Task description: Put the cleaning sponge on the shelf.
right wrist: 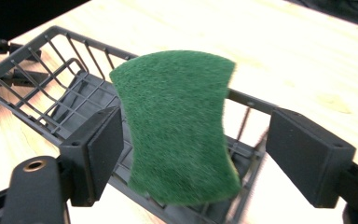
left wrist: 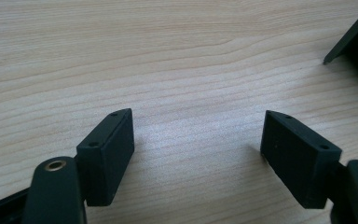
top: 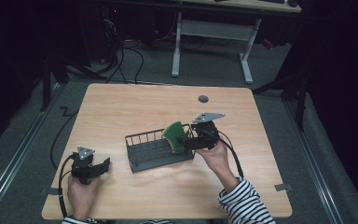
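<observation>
Item: green scouring sponge [right wrist: 179, 126], standing on edge at the right-hand end of a dark grey wire rack [top: 156, 150], leaning on the end wall. Right gripper [right wrist: 191, 149]: jaws spread wide to either side of the sponge, pads clear of it, nothing gripped. Step, as judged: release into the rack, sponge just let go. Next move calls for drawing the right gripper straight back so neither pad drags the sponge over the rim. Left gripper [left wrist: 198, 144]: jaws wide apart, empty, resting low over bare wood near the table's front left. Surface: pale wood-grain table [top: 121, 107] with a round cable grommet [top: 203, 99] at the far side. Room: dim, grey floor, cables, and a white-legged desk [top: 212, 30] beyond.
</observation>
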`<action>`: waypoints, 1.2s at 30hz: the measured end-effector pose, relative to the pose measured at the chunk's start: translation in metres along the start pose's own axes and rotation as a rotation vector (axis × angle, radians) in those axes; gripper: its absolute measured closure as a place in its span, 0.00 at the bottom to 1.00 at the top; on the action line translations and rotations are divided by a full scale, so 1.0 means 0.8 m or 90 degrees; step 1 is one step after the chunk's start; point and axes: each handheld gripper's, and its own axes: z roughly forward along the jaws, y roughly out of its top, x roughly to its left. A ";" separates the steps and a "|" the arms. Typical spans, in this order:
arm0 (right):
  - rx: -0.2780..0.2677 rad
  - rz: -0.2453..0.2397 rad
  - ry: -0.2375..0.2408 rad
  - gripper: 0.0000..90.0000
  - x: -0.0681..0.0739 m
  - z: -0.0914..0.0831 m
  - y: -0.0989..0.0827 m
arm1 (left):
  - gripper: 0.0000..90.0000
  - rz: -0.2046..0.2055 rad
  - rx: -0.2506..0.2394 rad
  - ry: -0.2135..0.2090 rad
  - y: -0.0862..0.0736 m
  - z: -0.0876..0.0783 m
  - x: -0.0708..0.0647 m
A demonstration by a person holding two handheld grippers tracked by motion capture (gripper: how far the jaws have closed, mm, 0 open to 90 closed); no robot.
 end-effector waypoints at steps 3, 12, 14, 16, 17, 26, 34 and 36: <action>-0.017 0.007 -0.002 0.31 -0.007 -0.013 -0.006 | 0.29 0.001 0.001 0.000 0.000 0.000 0.000; -0.067 0.062 -0.036 0.40 -0.036 -0.053 -0.033 | 0.29 0.003 0.001 0.003 0.000 0.000 -0.001; -0.064 0.068 -0.045 0.39 -0.042 -0.059 -0.040 | 0.29 0.004 0.002 0.003 0.000 0.000 -0.001; -0.069 0.075 -0.051 0.40 -0.046 -0.066 -0.044 | 0.29 0.007 0.002 0.005 0.000 0.000 -0.002; -0.079 0.077 -0.055 0.40 -0.047 -0.071 -0.046 | 0.29 0.007 0.002 0.005 0.000 0.000 -0.002; -0.102 0.125 -0.080 0.41 -0.069 -0.103 -0.078 | 0.29 0.007 0.002 0.006 0.000 0.000 -0.002; -0.122 0.156 -0.088 0.42 -0.081 -0.126 -0.096 | 0.29 0.007 0.003 0.005 0.000 0.000 -0.002; -0.124 0.161 -0.092 0.43 -0.083 -0.132 -0.102 | 0.29 0.006 0.002 0.005 0.000 0.000 -0.002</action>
